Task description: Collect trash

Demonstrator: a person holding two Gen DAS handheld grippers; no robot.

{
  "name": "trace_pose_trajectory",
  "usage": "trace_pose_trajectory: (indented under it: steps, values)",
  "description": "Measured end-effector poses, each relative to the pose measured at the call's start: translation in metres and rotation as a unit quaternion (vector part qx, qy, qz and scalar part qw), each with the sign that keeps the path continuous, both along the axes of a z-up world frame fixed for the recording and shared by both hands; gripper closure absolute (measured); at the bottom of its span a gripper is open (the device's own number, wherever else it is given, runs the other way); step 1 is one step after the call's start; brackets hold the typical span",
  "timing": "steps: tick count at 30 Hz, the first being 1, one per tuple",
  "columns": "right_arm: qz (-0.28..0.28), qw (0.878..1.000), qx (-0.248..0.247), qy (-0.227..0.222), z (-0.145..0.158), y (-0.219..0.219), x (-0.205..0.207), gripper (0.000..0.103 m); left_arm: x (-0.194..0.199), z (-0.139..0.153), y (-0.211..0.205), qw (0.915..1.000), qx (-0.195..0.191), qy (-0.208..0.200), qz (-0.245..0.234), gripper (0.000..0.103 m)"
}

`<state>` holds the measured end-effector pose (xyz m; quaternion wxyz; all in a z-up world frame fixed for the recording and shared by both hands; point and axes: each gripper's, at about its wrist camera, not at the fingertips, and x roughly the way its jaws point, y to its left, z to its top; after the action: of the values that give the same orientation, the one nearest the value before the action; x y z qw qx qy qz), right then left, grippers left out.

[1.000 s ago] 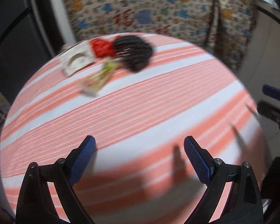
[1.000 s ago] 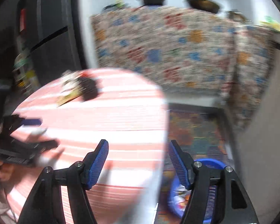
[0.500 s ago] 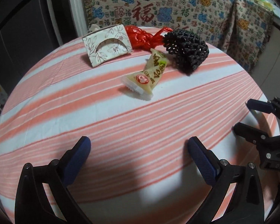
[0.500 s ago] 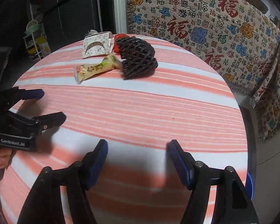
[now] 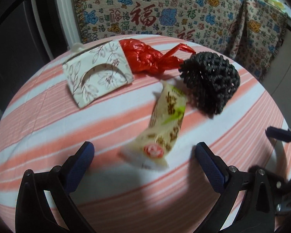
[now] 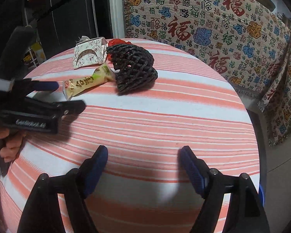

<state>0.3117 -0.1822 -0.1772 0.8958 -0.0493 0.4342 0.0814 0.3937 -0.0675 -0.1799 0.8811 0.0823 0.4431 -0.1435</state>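
We see a round desk [image 5: 54, 128] under a cloth of pink and white stripes, with a patterned blanket [image 5: 164, 11] hanging just beyond its far edge. All the trash sits in a cluster near that far edge. The largest piece is a black foam net [image 5: 211, 81], lying on the right of the cluster and touching the far tip of the snack wrapper. To its left stands a white paper box [image 5: 99, 73] printed with leaves and cut with a curved window, tilted toward the near edge. A crumpled red plastic bag [image 5: 147, 58] lies between the box and the net, touching the box and reaching to the net. The cream snack wrapper [image 5: 164, 128] stretches from the net toward the near edge. Our left gripper [image 5: 144, 155] hangs over the wrapper's near end, jaws spread as wide as they go, one on each side of it without pressing on it; it holds nothing. Our right gripper [image 6: 143, 163] is over bare cloth near the near edge, well apart from the trash, its jaws wide and just having been opening, with nothing between them. In the right wrist view a hand [image 6: 9, 145] grips the left gripper's handle at the left edge.
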Motion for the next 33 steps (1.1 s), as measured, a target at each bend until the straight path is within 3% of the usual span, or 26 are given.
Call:
trace_pose_trajectory:
  steps: [3, 5, 7, 10, 15, 19, 27, 33]
  values:
    - [0.0, 1.0, 0.001, 0.0, 0.0, 0.0, 0.0, 0.023, 0.009, 0.001, -0.006, 1.0, 0.0, -0.003, -0.008, 0.005]
    - [0.0, 1.0, 0.001, 0.0, 0.0, 0.0, 0.0, 0.023, 0.007, 0.004, -0.008, 0.9997, -0.006, -0.013, -0.018, 0.021]
    - [-0.001, 1.0, 0.001, 0.0, 0.0, 0.0, 0.0, 0.023, 0.003, 0.007, -0.01, 0.9993, -0.007, -0.024, -0.028, 0.051]
    - [-0.001, 1.0, 0.001, 0.0, 0.0, 0.001, 0.0, 0.023, 0.0, 0.009, -0.011, 0.999, -0.005, -0.032, -0.032, 0.077]
    - [-0.001, 1.0, 0.004, 0.001, 0.0, 0.001, 0.0, 0.022, -0.011, 0.01, 0.002, 0.9994, -0.012, -0.029, -0.012, 0.079]
    - [0.013, 1.0, 0.003, 0.004, -0.001, 0.003, 0.006, 0.016, -0.037, 0.009, 0.025, 0.9995, -0.014, -0.026, 0.013, 0.079]
    - [0.024, 1.0, -0.001, 0.011, 0.002, 0.009, 0.059, 0.014, -0.088, 0.009, 0.058, 0.9986, -0.01, -0.024, 0.046, 0.079]
    - [0.026, 0.999, 0.009, -0.047, 0.029, 0.022, 0.084, 0.015, -0.099, 0.01, 0.066, 0.9977, -0.02, -0.02, 0.061, 0.079]
